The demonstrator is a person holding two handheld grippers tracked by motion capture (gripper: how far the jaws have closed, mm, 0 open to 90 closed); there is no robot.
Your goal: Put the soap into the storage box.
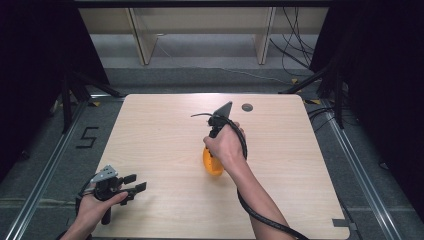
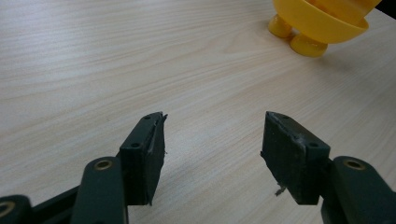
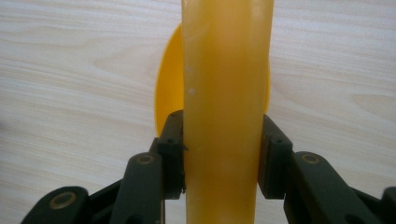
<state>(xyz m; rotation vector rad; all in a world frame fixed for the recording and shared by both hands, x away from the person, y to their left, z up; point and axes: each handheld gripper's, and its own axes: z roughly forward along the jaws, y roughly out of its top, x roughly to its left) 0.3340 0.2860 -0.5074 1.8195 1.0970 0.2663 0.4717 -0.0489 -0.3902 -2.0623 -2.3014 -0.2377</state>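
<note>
Our right claw [image 3: 222,154] is squeezing a yellow toy [image 3: 227,93]. One black jaw presses on each side of its tall middle part. From above, the toy [image 1: 212,162] sits near the middle of the table [image 1: 160,130], under our right hand [image 1: 226,145]. Its round bowl part and little feet rest on the wood.

Our left claw [image 2: 212,140] is let go, with its jaws wide apart and nothing between them. It waits at about 8 o'clock from the toy, near the table's edge. From there the toy's feet [image 2: 306,44] show at about 1 o'clock.

We think the step now is lifting the toy. To do it well, we should keep the squeeze firm and even, and go straight up. The smooth yellow side may slip, so we should not tip it.
</note>
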